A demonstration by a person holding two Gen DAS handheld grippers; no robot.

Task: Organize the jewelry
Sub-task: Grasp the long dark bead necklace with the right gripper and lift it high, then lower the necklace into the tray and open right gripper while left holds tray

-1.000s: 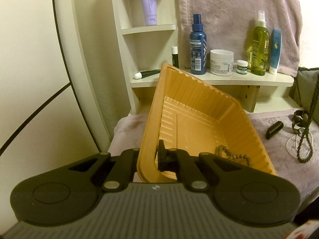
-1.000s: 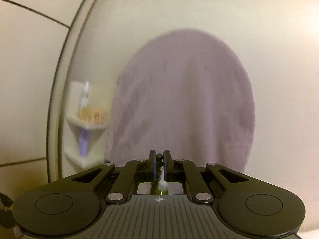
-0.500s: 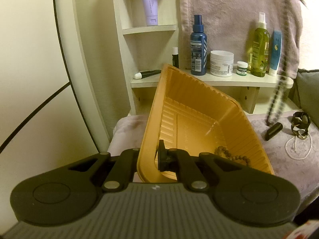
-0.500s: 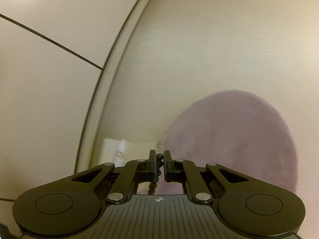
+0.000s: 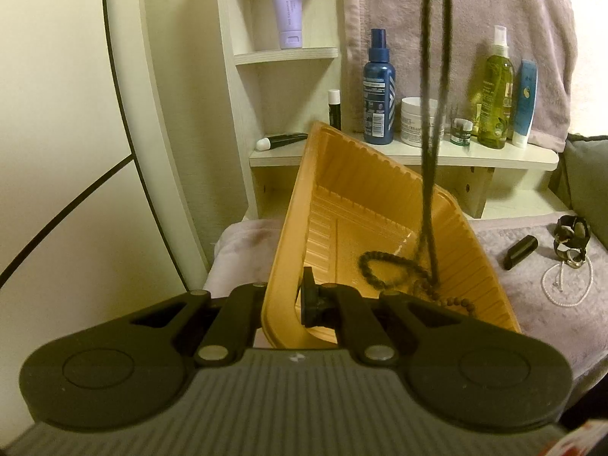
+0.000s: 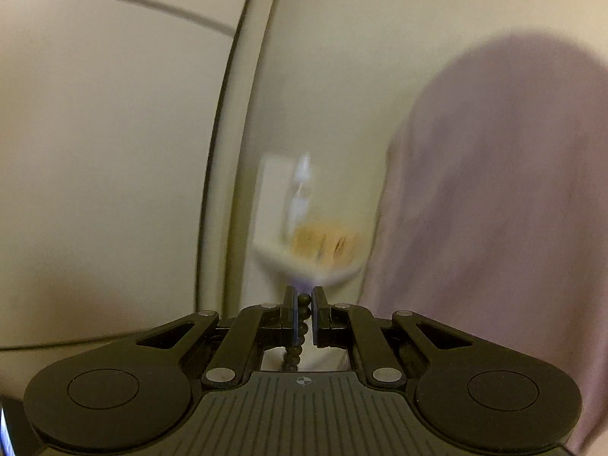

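The left gripper pinches the near wall of the tilted orange plastic tray, which looks light and springy, so a rim grip suits it. To its right, the dark beaded necklace hangs as a limp doubled strand from above, its lower end coiling on the tray floor beside a brown beaded bracelet. Limp and slippery, it is best pinched on a bead. The right gripper clamps its top beads, directly above the tray.

Ribbed glossy plastic tray; fuzzy cloth towel.
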